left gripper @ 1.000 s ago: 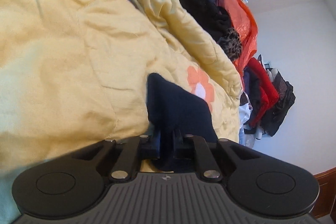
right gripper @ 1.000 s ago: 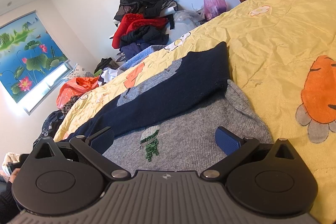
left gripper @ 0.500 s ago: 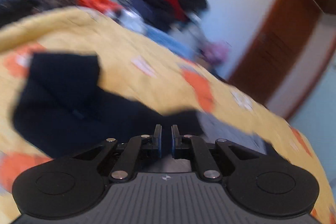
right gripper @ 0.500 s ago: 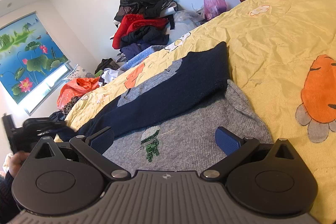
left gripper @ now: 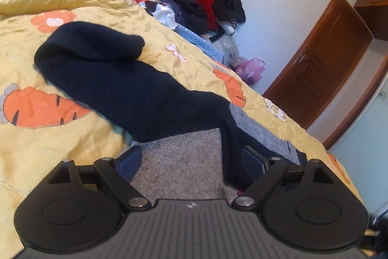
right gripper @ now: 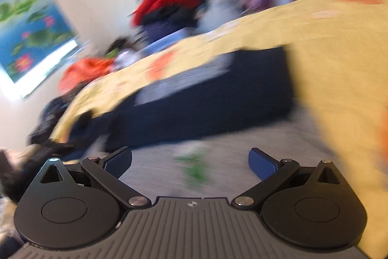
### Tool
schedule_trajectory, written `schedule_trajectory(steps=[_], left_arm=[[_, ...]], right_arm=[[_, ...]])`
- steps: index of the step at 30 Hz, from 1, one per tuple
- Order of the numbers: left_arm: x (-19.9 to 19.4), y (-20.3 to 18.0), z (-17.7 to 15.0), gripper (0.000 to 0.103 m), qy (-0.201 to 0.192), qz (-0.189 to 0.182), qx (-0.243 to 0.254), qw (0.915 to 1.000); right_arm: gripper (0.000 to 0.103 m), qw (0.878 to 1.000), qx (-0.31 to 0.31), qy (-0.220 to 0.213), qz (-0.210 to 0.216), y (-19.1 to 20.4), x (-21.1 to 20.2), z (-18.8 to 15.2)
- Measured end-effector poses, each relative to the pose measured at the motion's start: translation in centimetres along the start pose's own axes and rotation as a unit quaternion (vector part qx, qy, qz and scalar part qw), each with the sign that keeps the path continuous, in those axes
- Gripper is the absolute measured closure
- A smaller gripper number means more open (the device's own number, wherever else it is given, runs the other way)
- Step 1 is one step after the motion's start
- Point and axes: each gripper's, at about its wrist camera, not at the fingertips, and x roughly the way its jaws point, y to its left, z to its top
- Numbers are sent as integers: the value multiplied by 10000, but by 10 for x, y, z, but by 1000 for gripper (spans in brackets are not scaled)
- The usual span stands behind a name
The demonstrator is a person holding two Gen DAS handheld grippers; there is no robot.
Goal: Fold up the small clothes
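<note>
Left wrist view: the left claw (left gripper: 191, 159), jaws just opened and gripping nothing, hovered over the grey sweater (left gripper: 184, 157) on the bed (left gripper: 60, 137); navy sleeve (left gripper: 116, 74) lay folded across. Right wrist view, blurred: right claw (right gripper: 190, 163) open over the sweater. Folding appeared incomplete.

A bed (left gripper: 72, 137) under a yellow carrot-print quilt carries a grey-and-navy sweater (left gripper: 184, 162), its navy sleeve (left gripper: 101, 64) lying toward the far edge.
</note>
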Motion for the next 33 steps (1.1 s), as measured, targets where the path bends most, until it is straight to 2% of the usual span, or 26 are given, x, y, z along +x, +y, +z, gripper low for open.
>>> schedule_trajectory(steps=[3, 5, 7, 9, 11, 14, 15, 19, 20, 22, 24, 25, 26, 27, 29, 33], left_arm=[[-2, 8, 1, 13, -59, -159, -228, 9996], [-6, 16, 2, 13, -83, -344, -446, 9984], [-10, 26, 2, 13, -161, -535, -738, 9957], [-17, 36, 3, 13, -376, -653, -1046, 9917], [-21, 44, 2, 13, -575, -568, -1333, 9878], [-22, 48, 3, 13, -631, -577, -1460, 9856], [-22, 48, 3, 13, -629, -556, -1449, 9859], [-23, 48, 3, 13, -659, -563, -1479, 9852], [-24, 47, 3, 13, -675, -456, -1455, 9860], [-25, 48, 2, 13, -701, -445, -1457, 9858], [-25, 49, 2, 13, -719, -452, -1475, 9854], [-25, 49, 2, 13, -716, -447, -1467, 9856], [-25, 49, 1, 13, -712, -439, -1457, 9858], [-26, 48, 1, 12, -713, -435, -1452, 9859], [-25, 49, 1, 8, -717, -516, -1432, 9857], [-25, 49, 2, 8, -746, -468, -1450, 9855]], right_arm=[[1, 9930, 293, 559, 1001, 39, 57, 44], [1, 9806, 697, 978, 1549, 62, 104, 74], [1, 9637, 988, 1576, 1917, 88, 158, 98], [1, 9484, 1188, 2163, 1991, 111, 211, 110], [4, 9361, 1370, 2626, 1897, 130, 257, 108], [9, 9299, 1225, 3049, 1655, 152, 307, 91], [12, 9301, 1159, 3109, 1574, 157, 318, 87], [13, 9294, 1124, 3153, 1551, 174, 345, 70], [15, 9306, 1088, 3143, 1527, 178, 349, 67], [24, 9350, 1075, 3010, 1534, 182, 354, 65], [64, 9383, 910, 3000, 1462, 186, 360, 66], [70, 9399, 811, 3006, 1398, 186, 361, 67], [82, 9431, 667, 2938, 1407, 188, 358, 66], [88, 9463, 522, 2814, 1504, 188, 352, 67], [88, 9543, 342, 2478, 1634, 192, 334, 72], [88, 9636, -46, 2045, 1723, 189, 296, 108]])
